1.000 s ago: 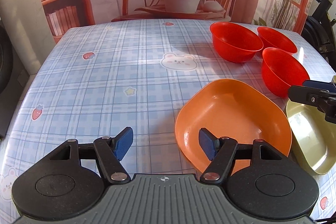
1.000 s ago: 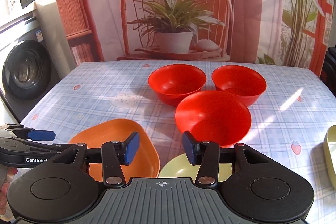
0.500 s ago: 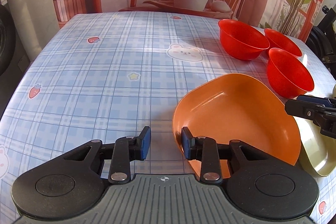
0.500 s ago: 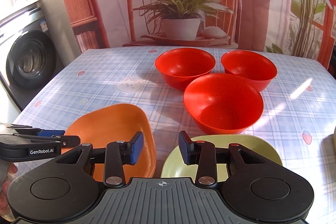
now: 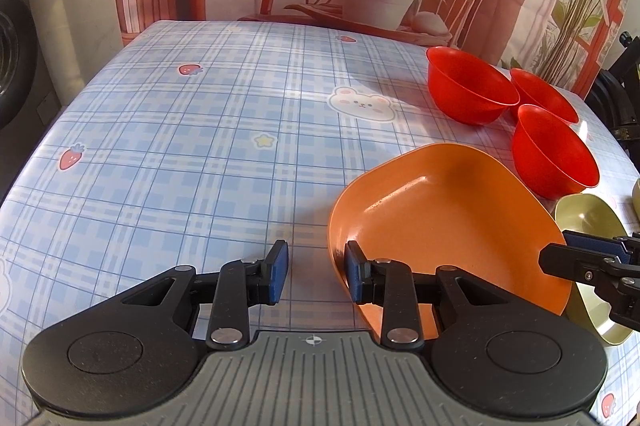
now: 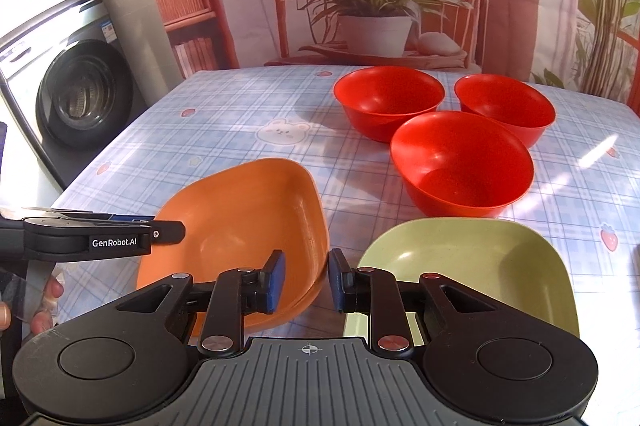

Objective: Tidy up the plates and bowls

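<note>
An orange plate (image 5: 448, 222) lies on the checked tablecloth; it also shows in the right wrist view (image 6: 244, 222). A green plate (image 6: 472, 266) lies right of it, partly seen in the left wrist view (image 5: 588, 222). Three red bowls (image 6: 460, 162) stand behind them. My left gripper (image 5: 314, 272) is open, its jaws straddling the orange plate's near left rim, with the right finger (image 5: 354, 274) inside the plate. My right gripper (image 6: 306, 280) is open and straddles the orange plate's right rim, beside the green plate.
A washing machine (image 6: 76, 94) stands left of the table. A printed backdrop with a chair and potted plant (image 6: 376, 6) hangs behind. The table's left half (image 5: 180, 154) holds only the cloth. A cream object (image 5: 636, 194) sits at the far right edge.
Both grippers have narrowed their jaws and moved to the orange plate's rims. The left one went from wide open to a small gap around the rim.
</note>
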A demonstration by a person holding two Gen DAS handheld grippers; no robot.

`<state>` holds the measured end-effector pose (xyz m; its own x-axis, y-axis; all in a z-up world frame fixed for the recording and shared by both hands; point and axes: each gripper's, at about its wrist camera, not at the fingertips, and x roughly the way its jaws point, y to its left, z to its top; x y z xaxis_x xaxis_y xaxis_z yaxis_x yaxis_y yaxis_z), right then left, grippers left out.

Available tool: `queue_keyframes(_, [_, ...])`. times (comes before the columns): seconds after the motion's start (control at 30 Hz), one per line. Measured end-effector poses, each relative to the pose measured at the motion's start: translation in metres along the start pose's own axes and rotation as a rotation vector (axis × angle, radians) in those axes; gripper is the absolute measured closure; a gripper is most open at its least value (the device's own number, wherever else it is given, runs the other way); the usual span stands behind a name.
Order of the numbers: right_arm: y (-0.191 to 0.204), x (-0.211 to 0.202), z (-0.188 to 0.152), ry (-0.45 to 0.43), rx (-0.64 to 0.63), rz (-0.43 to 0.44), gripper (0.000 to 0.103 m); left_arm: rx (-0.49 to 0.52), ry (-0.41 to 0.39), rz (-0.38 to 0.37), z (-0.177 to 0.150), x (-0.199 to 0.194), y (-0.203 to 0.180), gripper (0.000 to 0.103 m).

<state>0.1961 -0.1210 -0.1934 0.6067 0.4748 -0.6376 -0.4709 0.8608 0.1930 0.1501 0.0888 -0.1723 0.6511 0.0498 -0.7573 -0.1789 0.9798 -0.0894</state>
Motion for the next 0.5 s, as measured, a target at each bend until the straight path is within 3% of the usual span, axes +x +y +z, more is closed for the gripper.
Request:
queue_keyframes(0.07, [-0.0047,0.001,0.0,0.001,0.027,-0.004,0.095,-0.002,-0.003,0.0,-0.0006,-0.0008,0.0003,0.071])
queue_keyframes(0.23, [-0.0092,0.0015,-0.0039,-0.002,0.054,0.012,0.095,-0.008,-0.009,-0.002,-0.0018,-0.0024,0.0026,0.071])
queue_keyframes(0.37, [-0.0044,-0.0003,-0.0036,-0.015,0.046,0.036,0.095,-0.018,-0.009,-0.023,-0.0033,-0.0048,0.0032,0.092])
queue_keyframes(0.5, [-0.0023,-0.0014,-0.0027,-0.017,0.047,0.044,0.095,-0.017,-0.004,-0.012,-0.0041,-0.0071,0.0021,0.093])
